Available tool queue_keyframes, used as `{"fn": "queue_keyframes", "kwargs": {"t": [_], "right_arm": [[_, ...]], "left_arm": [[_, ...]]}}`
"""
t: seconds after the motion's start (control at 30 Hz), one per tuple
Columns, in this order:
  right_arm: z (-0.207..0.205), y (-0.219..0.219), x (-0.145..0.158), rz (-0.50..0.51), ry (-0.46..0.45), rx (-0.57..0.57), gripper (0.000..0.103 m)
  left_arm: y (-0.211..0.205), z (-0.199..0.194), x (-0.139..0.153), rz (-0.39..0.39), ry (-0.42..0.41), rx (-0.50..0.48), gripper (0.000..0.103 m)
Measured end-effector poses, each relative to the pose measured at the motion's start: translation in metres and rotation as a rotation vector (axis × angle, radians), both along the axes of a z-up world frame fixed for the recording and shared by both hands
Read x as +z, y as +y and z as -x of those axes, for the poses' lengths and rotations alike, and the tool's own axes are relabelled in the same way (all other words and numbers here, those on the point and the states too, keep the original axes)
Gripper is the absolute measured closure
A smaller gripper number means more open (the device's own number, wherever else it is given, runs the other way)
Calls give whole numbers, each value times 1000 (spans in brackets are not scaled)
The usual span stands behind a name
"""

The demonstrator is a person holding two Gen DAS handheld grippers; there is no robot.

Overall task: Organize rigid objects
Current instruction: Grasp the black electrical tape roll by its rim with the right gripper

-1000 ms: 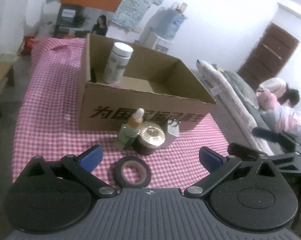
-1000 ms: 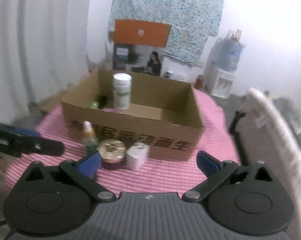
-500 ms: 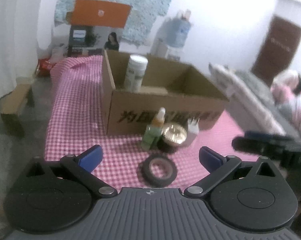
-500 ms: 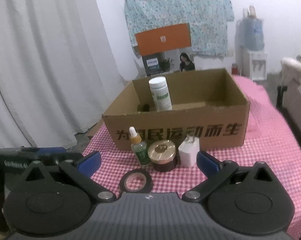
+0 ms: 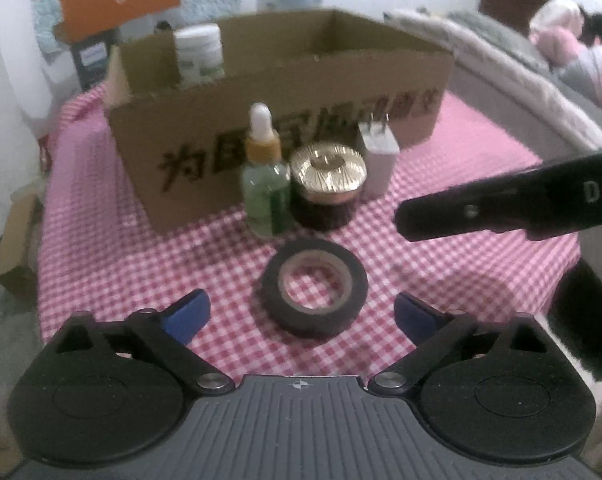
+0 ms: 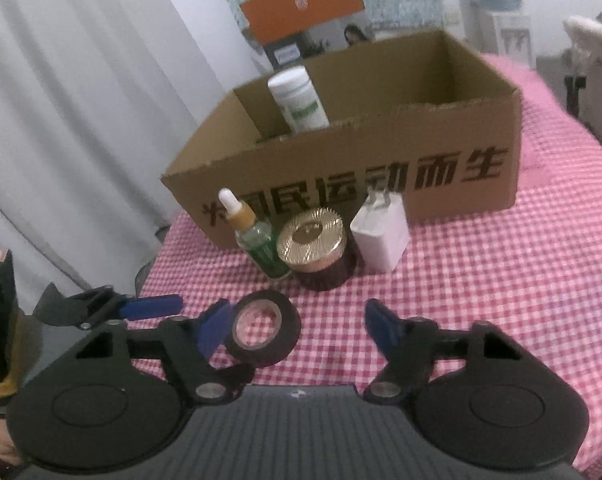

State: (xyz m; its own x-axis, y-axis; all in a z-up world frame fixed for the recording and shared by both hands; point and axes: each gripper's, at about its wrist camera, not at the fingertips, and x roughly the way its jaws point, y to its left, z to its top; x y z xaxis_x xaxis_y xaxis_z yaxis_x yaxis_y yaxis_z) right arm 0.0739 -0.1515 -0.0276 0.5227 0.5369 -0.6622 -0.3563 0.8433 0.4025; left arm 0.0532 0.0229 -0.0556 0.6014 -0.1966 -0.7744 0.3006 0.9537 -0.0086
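Cardboard box (image 6: pixel 381 168) front bears bold black Chinese characters ending 运动而生.

A pink-and-white checked tablecloth (image 6: pixel 501 280) is covering the table. A cardboard box (image 6: pixel 381 176) is sitting on it, and just in front of the box are standing a green dropper bottle (image 6: pixel 261 244), a gold-lidded jar (image 6: pixel 317 252) and a white charger plug (image 6: pixel 381 236), close together. A roll of black tape (image 5: pixel 315 288) is lying flat nearer the camera.
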Motion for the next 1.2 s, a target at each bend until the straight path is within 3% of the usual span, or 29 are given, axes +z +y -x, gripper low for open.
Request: {"fn": "queue_keyframes", "kwargs": {"t": [0.2, 0.27, 0.47, 0.87, 1.2], "right_arm": [[-18, 19, -13, 33, 45, 80, 55], [-23, 26, -18, 43, 58, 110, 66], [-34, 40, -30, 68, 90, 151, 78], [-26, 15, -31, 88, 118, 90, 80], [-28, 8, -30, 94, 109, 76, 80]], "left_arm": [[-2, -11, -8, 8, 48, -17, 22], [-2, -14, -10, 11, 56, -18, 27], [-4, -17, -8, 29, 54, -38, 36], [-33, -22, -9, 61, 60, -143, 36], [-47, -25, -11, -2, 64, -199, 32]]}}
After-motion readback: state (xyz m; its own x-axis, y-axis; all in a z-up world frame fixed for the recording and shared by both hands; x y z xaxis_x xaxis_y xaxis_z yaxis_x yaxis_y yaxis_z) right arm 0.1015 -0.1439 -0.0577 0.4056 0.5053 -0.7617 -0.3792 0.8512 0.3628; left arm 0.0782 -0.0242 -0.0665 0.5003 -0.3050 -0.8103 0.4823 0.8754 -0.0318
